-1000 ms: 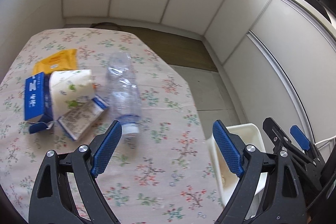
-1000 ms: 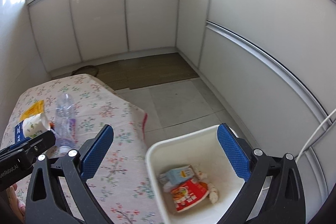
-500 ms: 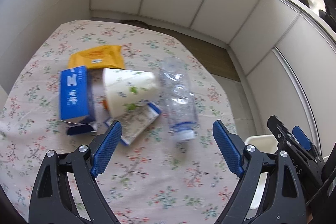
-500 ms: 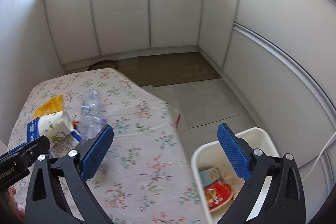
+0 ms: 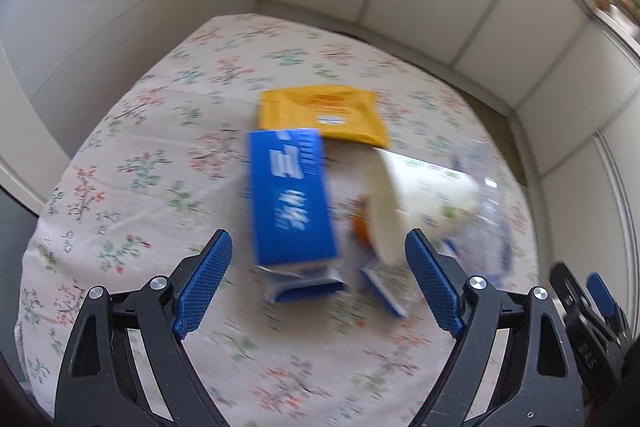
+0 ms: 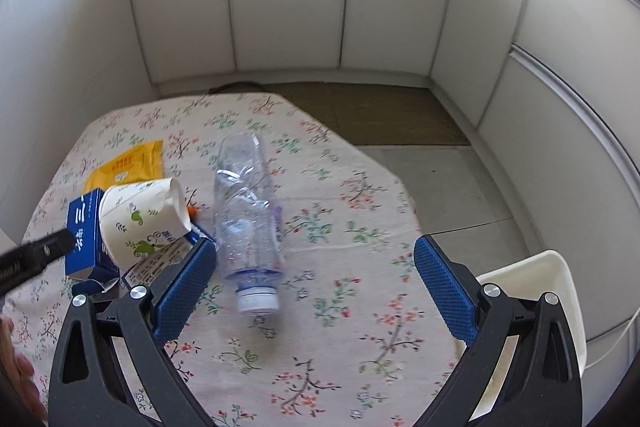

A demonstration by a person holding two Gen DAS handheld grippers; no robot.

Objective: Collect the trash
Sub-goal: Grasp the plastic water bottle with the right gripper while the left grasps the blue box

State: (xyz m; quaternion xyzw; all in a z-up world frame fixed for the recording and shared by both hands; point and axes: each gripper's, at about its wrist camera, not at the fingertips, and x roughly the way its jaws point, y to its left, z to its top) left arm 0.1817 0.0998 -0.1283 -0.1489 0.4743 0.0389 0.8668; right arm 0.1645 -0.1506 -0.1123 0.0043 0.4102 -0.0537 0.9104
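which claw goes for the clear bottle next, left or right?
Right. The right claw is open with the bottle lying just ahead between its fingers. The left claw is open over the blue carton.

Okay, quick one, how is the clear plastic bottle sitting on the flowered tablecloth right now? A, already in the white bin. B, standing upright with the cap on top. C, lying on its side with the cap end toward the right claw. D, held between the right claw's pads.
C: the clear plastic bottle lies flat on the tablecloth, white cap nearest the open right claw, touched by neither pad.
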